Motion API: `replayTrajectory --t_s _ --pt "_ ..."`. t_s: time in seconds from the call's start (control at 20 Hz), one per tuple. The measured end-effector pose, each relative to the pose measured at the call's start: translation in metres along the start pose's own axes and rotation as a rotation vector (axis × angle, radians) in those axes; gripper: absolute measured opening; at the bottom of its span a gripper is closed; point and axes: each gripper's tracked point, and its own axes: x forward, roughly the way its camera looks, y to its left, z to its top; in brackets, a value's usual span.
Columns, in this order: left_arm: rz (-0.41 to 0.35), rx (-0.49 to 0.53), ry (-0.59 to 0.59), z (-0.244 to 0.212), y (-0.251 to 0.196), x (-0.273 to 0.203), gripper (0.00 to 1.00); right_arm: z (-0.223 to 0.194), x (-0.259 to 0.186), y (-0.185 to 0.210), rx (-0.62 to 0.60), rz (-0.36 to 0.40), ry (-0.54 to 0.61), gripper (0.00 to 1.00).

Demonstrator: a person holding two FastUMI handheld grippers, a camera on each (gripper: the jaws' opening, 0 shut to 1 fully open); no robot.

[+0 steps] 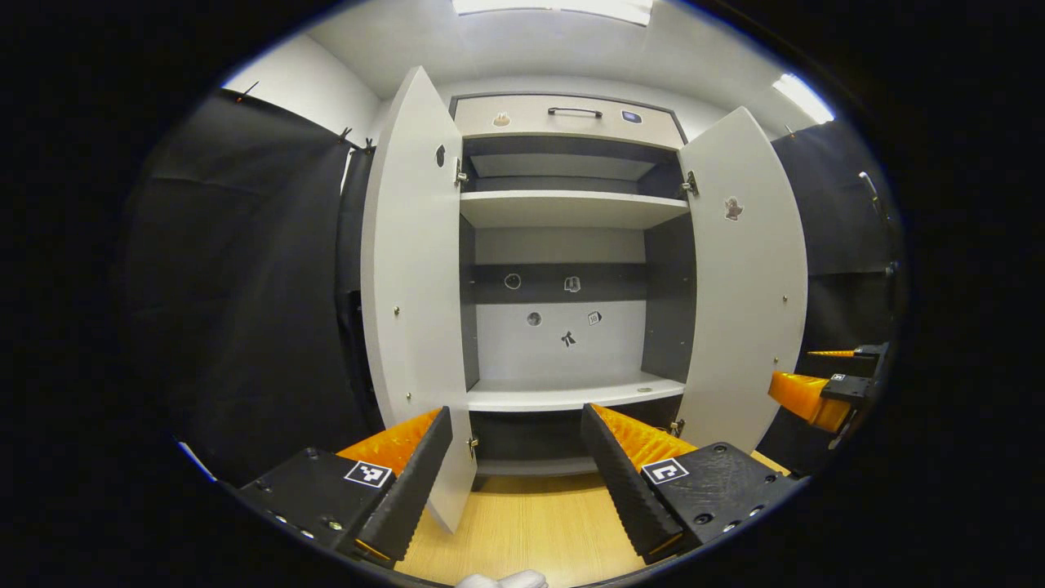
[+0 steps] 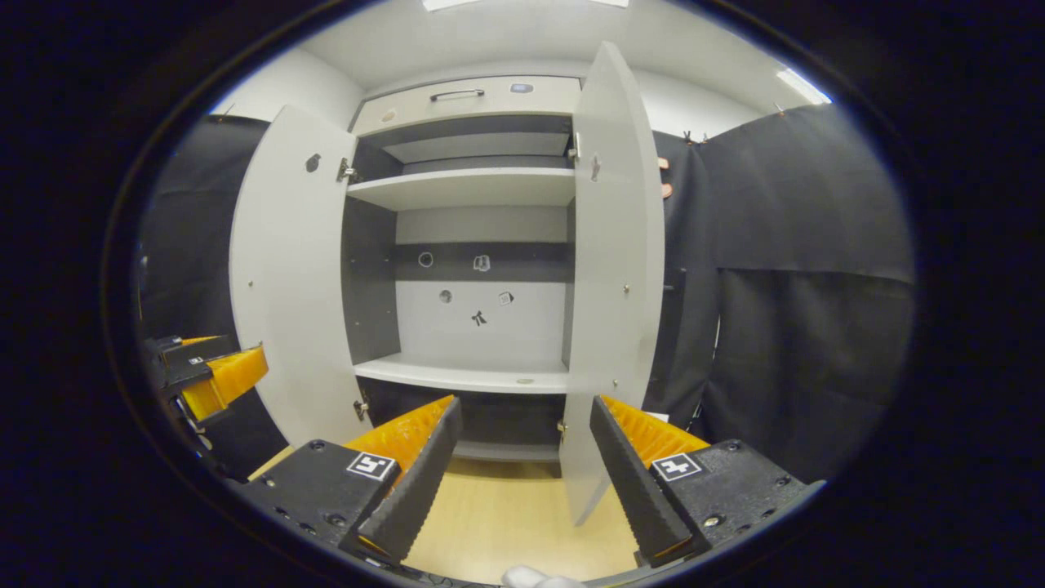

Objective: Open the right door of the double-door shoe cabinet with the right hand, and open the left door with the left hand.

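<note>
Here, the shoe cabinet stands ahead against the black-draped booth wall, left door and right door swung wide, shelves bare, on a pale wood floor. Left gripper and right gripper gape, holding nothing.

black-draped booth, shoe cabinet

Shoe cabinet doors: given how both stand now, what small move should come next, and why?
Probably just draw both grippers back. The left door and the right door both stand swung wide, the shelves exposed, and the left gripper and right gripper have open jaws holding nothing.
</note>
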Motion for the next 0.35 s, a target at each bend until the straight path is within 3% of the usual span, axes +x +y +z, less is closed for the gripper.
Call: replayTrajectory --t_s 0.05,0.1,0.15,0.2,0.35 --pt "0.001 0.004 -0.003 0.0003 -0.0003 -0.0013 1.0 0.0004 -0.0005 -0.0017 0.0 -0.006 -0.002 0.99" --pt "-0.001 0.007 -0.002 0.0009 -0.0005 0.0011 0.95 0.0013 -0.0011 -0.0026 -0.001 -0.008 -0.004 0.99" --pt "-0.004 0.008 0.002 0.0003 -0.0013 0.0007 1.0 0.0023 -0.0013 -0.0035 -0.001 -0.012 -0.008 0.99" --pt "-0.006 0.009 0.002 -0.0001 -0.0011 0.0001 0.95 0.0031 -0.0014 -0.0039 0.0 -0.014 -0.01 0.99" --pt "-0.006 0.013 0.006 -0.001 -0.0007 -0.0013 0.95 0.0072 -0.0025 -0.0027 -0.002 -0.015 -0.023 0.99"
